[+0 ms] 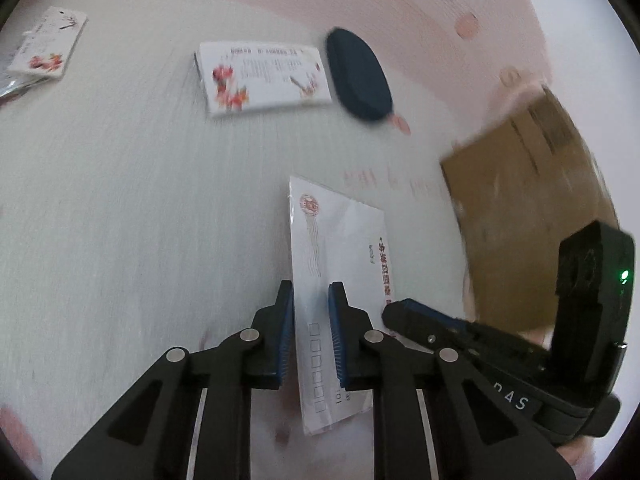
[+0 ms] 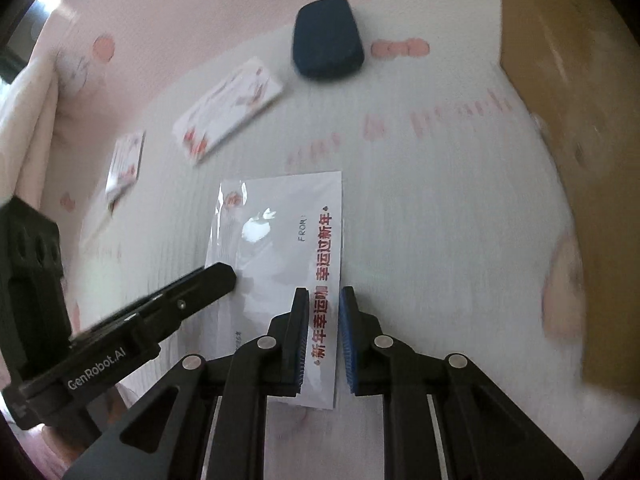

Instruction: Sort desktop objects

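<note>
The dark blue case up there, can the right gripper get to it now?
Probably not yet: the right gripper is holding the envelope. The dark blue case lies uncovered beyond it, nothing between.

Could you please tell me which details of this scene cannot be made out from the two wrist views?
- Envelope near end, both views: hidden behind the left gripper and right gripper, so pad contact is unclear.
- Cardboard box contents: cut off by the right-wrist frame edge and blurred.
- Floral card text: too small and motion-blurred.
- Dark blue case: closed, so its contents are hidden.
</note>
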### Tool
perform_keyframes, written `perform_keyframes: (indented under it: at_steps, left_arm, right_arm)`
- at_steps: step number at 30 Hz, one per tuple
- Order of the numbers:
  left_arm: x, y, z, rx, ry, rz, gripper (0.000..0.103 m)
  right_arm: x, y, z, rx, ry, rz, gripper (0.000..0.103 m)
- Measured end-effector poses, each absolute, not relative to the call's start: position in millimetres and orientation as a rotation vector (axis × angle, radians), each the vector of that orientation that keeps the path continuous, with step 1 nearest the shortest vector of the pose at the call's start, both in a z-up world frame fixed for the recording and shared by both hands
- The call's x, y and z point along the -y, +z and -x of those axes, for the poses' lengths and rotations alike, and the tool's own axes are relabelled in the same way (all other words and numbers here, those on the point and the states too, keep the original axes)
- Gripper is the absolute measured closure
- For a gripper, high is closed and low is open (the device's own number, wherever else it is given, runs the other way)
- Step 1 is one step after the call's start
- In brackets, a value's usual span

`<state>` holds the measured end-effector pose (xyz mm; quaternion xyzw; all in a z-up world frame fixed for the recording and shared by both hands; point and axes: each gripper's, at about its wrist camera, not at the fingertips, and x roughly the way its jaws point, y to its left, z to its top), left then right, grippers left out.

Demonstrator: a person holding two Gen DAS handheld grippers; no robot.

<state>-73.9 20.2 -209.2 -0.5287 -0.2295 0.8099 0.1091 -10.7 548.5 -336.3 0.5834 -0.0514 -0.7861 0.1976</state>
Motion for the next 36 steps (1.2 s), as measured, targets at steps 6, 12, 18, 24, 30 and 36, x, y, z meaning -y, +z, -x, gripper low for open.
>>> perform_keyframes:
  at_steps: [6, 12, 18, 24, 30, 36]
  left_arm:
    - [-27, -209, 47, 0.587, 2.399, 1.530, 0.083]
    - [-23, -210, 50, 0.630, 2.380, 1.526, 0.082]
    - [-33, -206, 53, 0.534, 2.389, 1.539, 0.071]
    - [-32, -203, 49, 0.506, 2.379, 1.525, 0.065]
    - [-25, -208, 46, 0.523, 2.397, 1.549, 0.092]
    - [-16, -213, 47, 0.620, 2.353, 1.544, 0.093]
  right_arm:
    - [-557, -337, -23, 0.209, -2.246, -1.645, 0.090]
    - [-567, -341, -20, 0.307, -2.225, -1.621, 0.090]
    - [-578, -349, -19, 0.457, -2.180, -1.591, 0.090]
    - [-614, -374, -18, 0.858, -2.029, -1.529, 0.090]
    - [-622, -380, -23, 1.008, -1.951, -1.578, 0.090]
    - [-615, -387, -13, 1.062, -1.921, -1.575, 0.090]
